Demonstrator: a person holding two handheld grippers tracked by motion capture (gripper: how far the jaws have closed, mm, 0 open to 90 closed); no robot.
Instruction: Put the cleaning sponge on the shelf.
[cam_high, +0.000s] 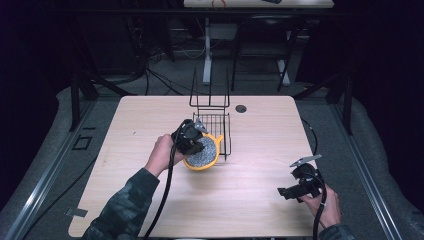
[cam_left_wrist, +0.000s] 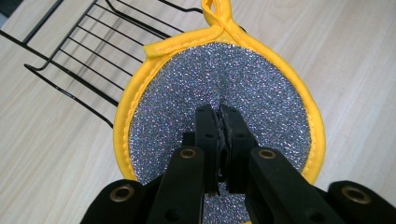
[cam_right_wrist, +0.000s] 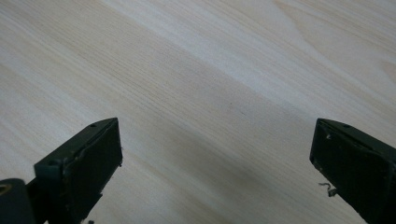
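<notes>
High view: person at a wood table (cam_high: 150, 210), a gripper in each hand.
Left gripper (cam_left_wrist: 223, 122): jaws pressed together, pinching the middle of the pad (cam_left_wrist: 261, 93), a round silver scrubber with a yellow rim.
Pad place: centre of the table, its far edge touching the wire rack (cam_high: 212, 122).
Likely step: moving the pad at the rack; which way is unclear.
Doing it well: keep the pinch firm, lift the loop (cam_left_wrist: 215, 14) clear of the wires.
Right gripper (cam_right_wrist: 217, 154): jaws spread, empty, near right over bare wood.
</notes>
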